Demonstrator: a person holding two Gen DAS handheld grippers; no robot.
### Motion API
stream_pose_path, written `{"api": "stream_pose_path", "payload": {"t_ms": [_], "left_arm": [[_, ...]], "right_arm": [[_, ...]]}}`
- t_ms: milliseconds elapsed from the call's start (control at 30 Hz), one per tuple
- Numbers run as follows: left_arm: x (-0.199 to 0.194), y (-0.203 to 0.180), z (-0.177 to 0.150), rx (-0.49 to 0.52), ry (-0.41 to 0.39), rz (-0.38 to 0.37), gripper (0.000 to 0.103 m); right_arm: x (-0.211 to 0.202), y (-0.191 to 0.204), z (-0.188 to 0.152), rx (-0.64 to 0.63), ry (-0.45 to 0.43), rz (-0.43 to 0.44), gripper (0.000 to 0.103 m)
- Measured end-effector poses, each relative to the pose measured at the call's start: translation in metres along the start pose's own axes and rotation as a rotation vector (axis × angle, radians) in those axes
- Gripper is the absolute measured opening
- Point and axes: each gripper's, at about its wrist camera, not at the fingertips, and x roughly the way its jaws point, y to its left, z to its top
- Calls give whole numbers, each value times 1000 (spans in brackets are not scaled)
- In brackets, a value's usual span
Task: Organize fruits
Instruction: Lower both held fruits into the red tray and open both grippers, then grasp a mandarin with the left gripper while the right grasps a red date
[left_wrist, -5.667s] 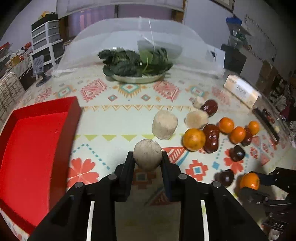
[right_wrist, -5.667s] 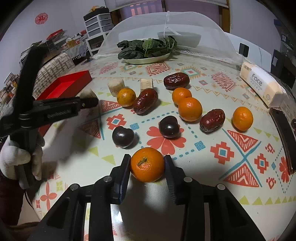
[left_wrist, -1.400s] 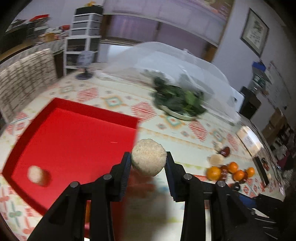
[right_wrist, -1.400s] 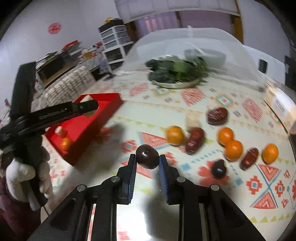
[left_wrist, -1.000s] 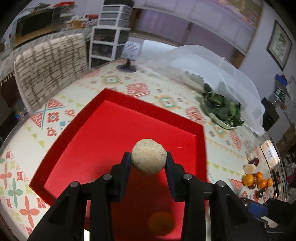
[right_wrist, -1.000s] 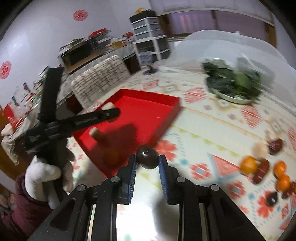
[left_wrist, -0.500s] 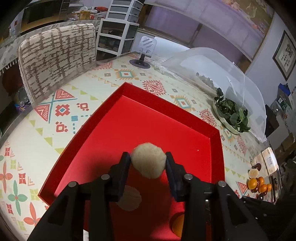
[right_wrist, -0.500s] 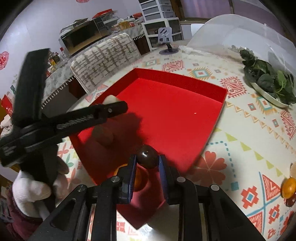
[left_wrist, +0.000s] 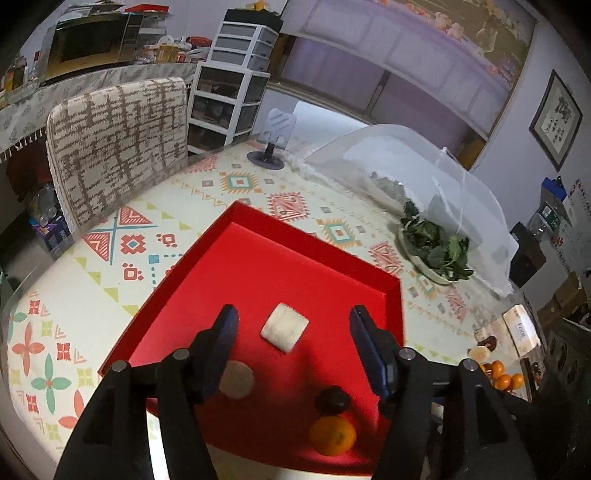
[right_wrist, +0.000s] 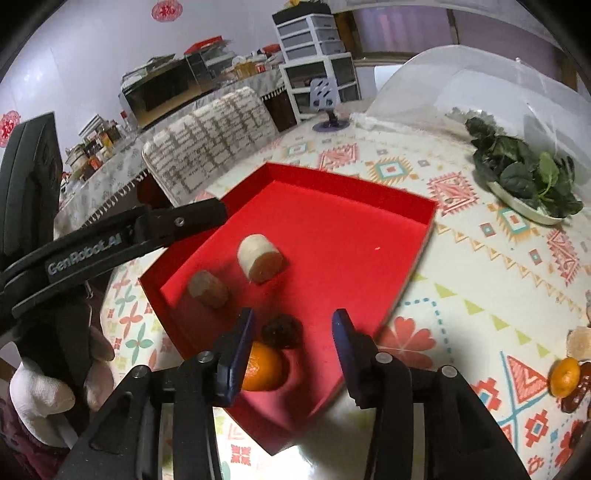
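- Fruits lay partly gathered in a red tray (left_wrist: 284, 266) on a patterned tablecloth (left_wrist: 110, 266); the others sat well apart at the far right of the cloth.
- Left gripper (left_wrist: 291, 332) hovered over the tray, its jaws opening with nothing pinched. A pale cut chunk (left_wrist: 284, 331) showed between the fingers in the left wrist view, lying loose on the tray floor with clear red on both sides.
- A second pale round piece (left_wrist: 236, 379) lay just beside the left finger (left_wrist: 218, 347), also on the tray floor.
- Right gripper (right_wrist: 293, 339) hung over the near corner of the tray, jaws opening too. A dark plum (right_wrist: 282, 331) sat between the fingers on the tray, touching neither pad as far as could be seen.
- An orange (right_wrist: 262, 365) rested right behind the plum, partly hidden by the right gripper's left finger.
- In the right wrist view the two pale pieces lay farther in, near the tray's left wall, close together but apart.
- A white-gloved hand (right_wrist: 40, 398) held the left gripper's handle.
- Untidied fruits (left_wrist: 496, 371), oranges and dark dates, remained in a cluster on the cloth.
- A plate of leafy greens (right_wrist: 524, 173) stood beyond the tray by a clear mesh cover (left_wrist: 406, 158).
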Motion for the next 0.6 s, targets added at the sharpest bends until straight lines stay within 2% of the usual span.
{"api": "stream_pose_path", "payload": {"t_ms": [167,367,467,600], "left_arm": [[-12,-19,-5,19,-5,-23,67],[-19,-53,-17,65,15,-85,70],[-21,-75,-26,97,18,-116,74],[-13,-107,-39,139,44,-162,74]], "right_arm": [[-28,-16,-3,47,-50,4,48],[-76,-55,-20,112,-121,-46,50],[-115,-94,-38,180,-169,-103,51],[-169,-152,-68,287,-225,-215,56]]}}
